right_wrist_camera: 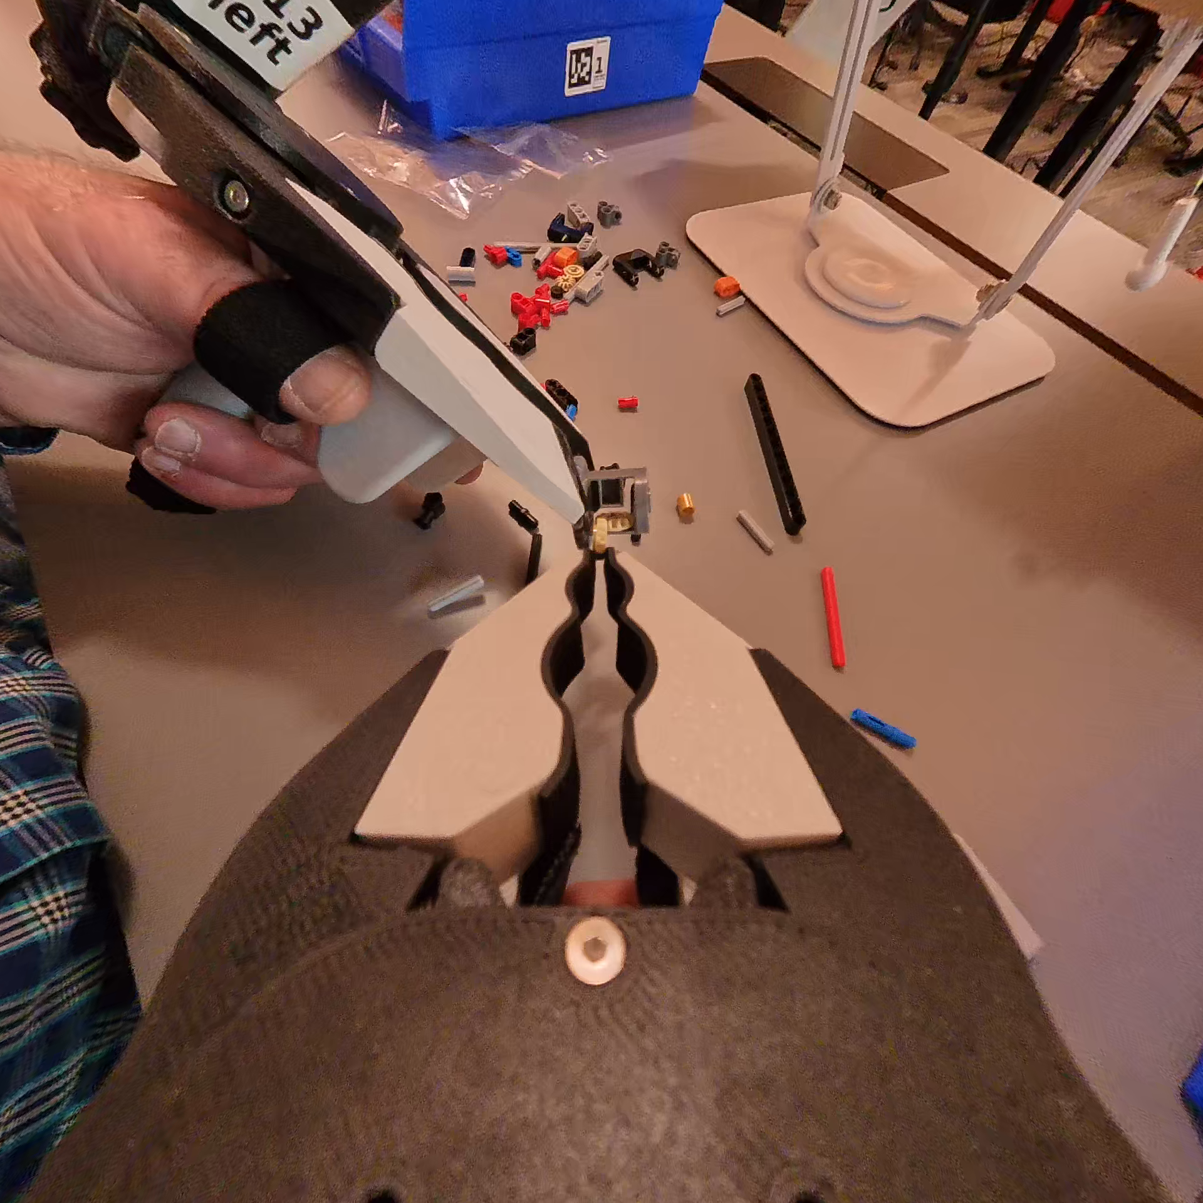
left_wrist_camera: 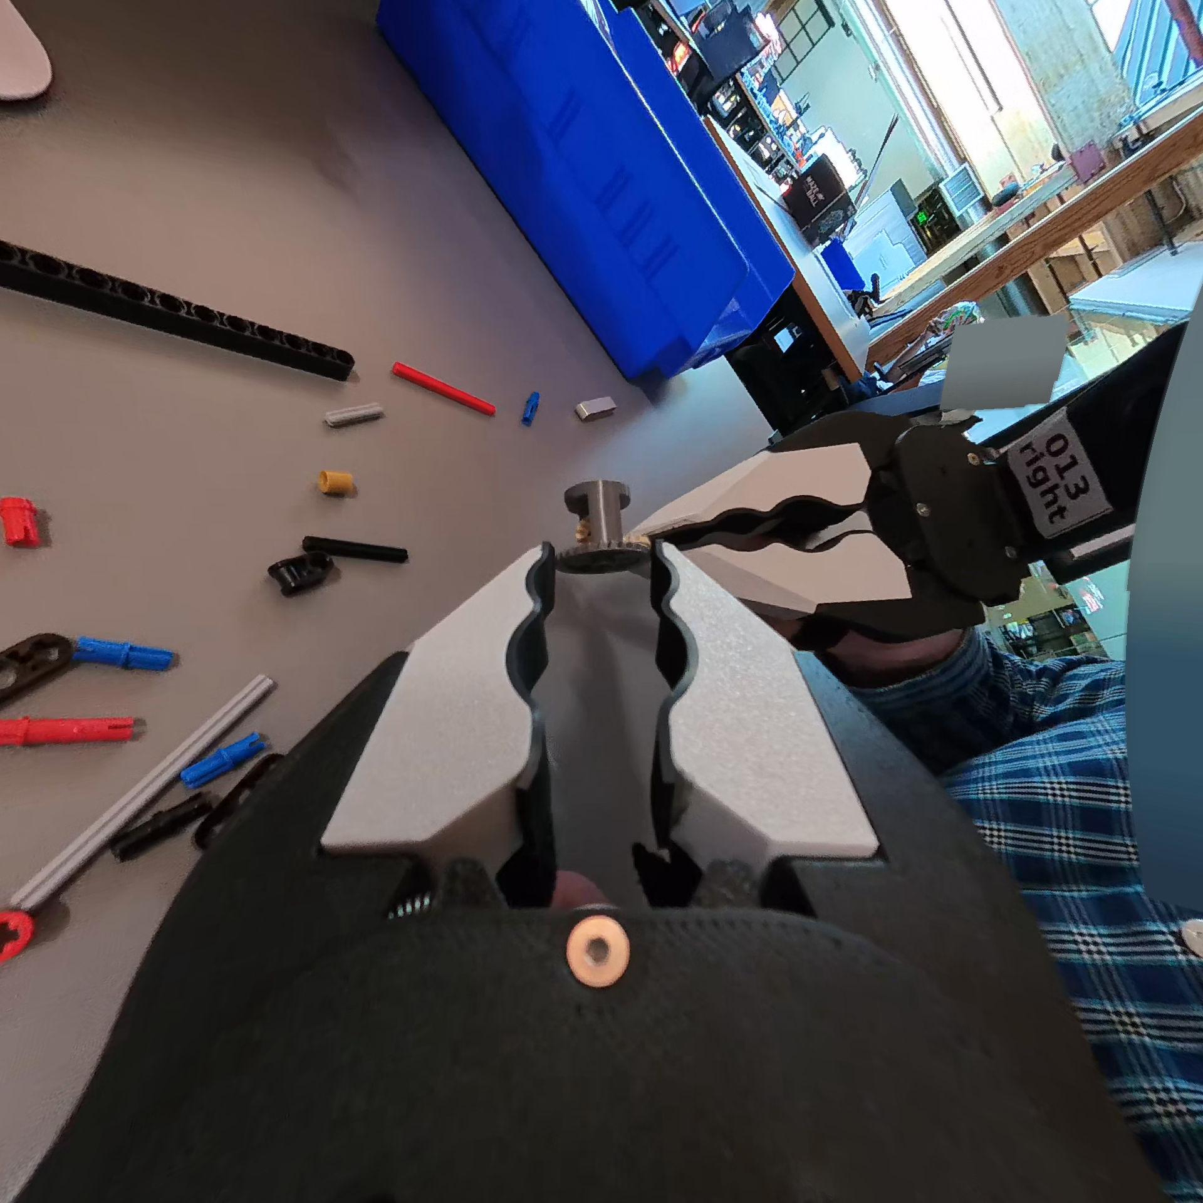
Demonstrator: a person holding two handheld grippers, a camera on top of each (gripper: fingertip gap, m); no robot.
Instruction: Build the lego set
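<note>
A small grey lego assembly (left_wrist_camera: 595, 511) with a dark gear at its near end is held above the grey table. My left gripper (left_wrist_camera: 600, 556) is shut on it, with the gear between the fingertips. In the right wrist view the left gripper (right_wrist_camera: 579, 501) comes in from the upper left and holds the grey frame (right_wrist_camera: 628, 498). My right gripper (right_wrist_camera: 600, 558) is shut on a small tan piece (right_wrist_camera: 602, 528) at the underside of the frame. In the left wrist view the right gripper (left_wrist_camera: 651, 539) reaches in from the right and its tips touch the assembly.
A blue bin (right_wrist_camera: 553, 52) stands at the table's far side. A long black beam (right_wrist_camera: 774, 456), a red axle (right_wrist_camera: 832, 615), a blue pin (right_wrist_camera: 882, 727), a tan bush (right_wrist_camera: 685, 504) and a pile of small parts (right_wrist_camera: 560, 273) lie around. A white stand base (right_wrist_camera: 866, 312) sits at the right.
</note>
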